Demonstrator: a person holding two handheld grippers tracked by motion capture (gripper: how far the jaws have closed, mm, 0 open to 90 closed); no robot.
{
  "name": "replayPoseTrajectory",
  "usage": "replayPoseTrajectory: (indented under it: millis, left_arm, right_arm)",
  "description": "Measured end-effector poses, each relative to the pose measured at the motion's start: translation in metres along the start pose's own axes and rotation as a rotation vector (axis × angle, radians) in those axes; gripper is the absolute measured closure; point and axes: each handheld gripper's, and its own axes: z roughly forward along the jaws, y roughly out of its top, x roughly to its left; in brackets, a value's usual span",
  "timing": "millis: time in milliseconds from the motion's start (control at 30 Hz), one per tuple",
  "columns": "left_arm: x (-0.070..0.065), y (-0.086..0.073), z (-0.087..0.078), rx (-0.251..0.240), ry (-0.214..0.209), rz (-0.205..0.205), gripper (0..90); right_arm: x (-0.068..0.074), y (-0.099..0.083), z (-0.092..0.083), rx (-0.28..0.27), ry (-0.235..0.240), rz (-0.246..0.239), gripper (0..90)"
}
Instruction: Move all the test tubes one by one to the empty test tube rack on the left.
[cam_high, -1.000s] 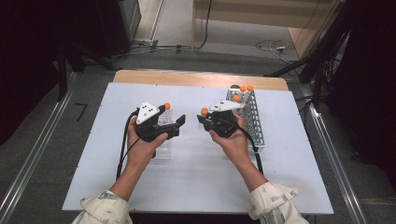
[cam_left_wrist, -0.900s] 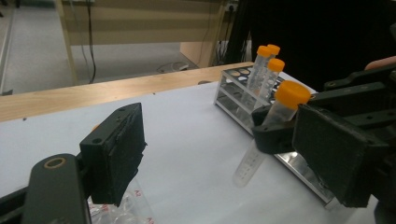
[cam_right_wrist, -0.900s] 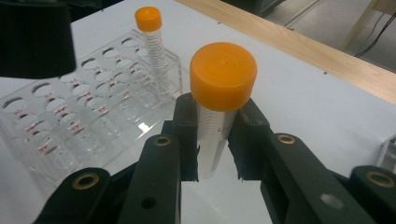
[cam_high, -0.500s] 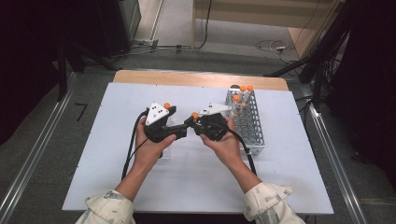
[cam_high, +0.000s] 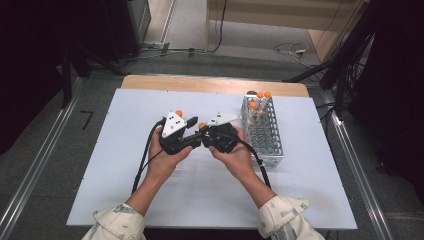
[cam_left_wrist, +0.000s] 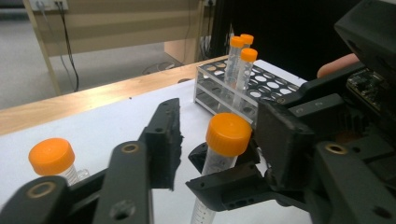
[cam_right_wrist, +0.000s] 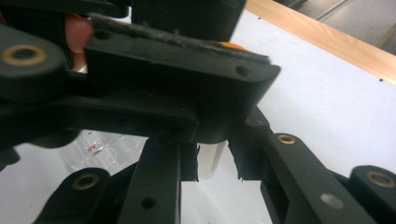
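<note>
A clear tube with an orange cap (cam_left_wrist: 228, 134) stands upright, gripped low on its body by my right gripper (cam_left_wrist: 223, 185), which is shut on it. My left gripper (cam_left_wrist: 217, 126) faces it with the tube between its jaws. Those jaws have just been closing, and a gap still shows between the left pad (cam_left_wrist: 164, 140) and the cap. In the high view the two grippers meet nose to nose over the middle of the white mat, left gripper (cam_high: 192, 139) and right gripper (cam_high: 204, 136), with the orange cap (cam_high: 202, 125) between them. In the right gripper view the tube's body (cam_right_wrist: 211, 157) sits between my pads.
A metal tube rack (cam_high: 263, 134) stands to the right and holds three orange-capped tubes (cam_high: 260, 97) at its far end. Another orange-capped tube (cam_left_wrist: 52, 157) rests on the white mat (cam_high: 125, 115) by the left gripper. A wooden edge (cam_high: 200, 84) runs along the far side.
Both hands have come together at the mat's middle. The right gripper has carried its tube leftward between the left gripper's jaws, and those jaws have narrowed around it.
</note>
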Motion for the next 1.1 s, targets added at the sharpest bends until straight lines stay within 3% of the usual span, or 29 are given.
replayPoseTrajectory:
  millis: [267, 433, 700, 900, 1100]
  left_arm:
    - [-0.001, -0.001, 0.002, 0.015, -0.007, 0.017, 60.0]
    - [-0.002, -0.001, 0.002, 0.014, -0.017, 0.026, 68.8]
    - [-0.001, 0.000, 0.000, 0.004, -0.032, 0.015, 70.2]
    - [0.006, 0.010, -0.006, -0.015, -0.023, -0.016, 70.5]
    - [0.017, 0.025, -0.016, -0.050, 0.004, -0.062, 70.5]
  right_arm:
    - [0.002, 0.000, 0.000, 0.001, 0.007, -0.005, 71.9]
    - [0.004, 0.000, 0.001, 0.003, 0.012, -0.003, 71.9]
    - [0.004, 0.000, 0.000, -0.006, 0.016, -0.006, 71.5]
    - [0.003, 0.000, -0.002, -0.025, 0.016, 0.015, 43.9]
    - [-0.003, -0.002, -0.004, -0.026, -0.012, 0.042, 30.9]
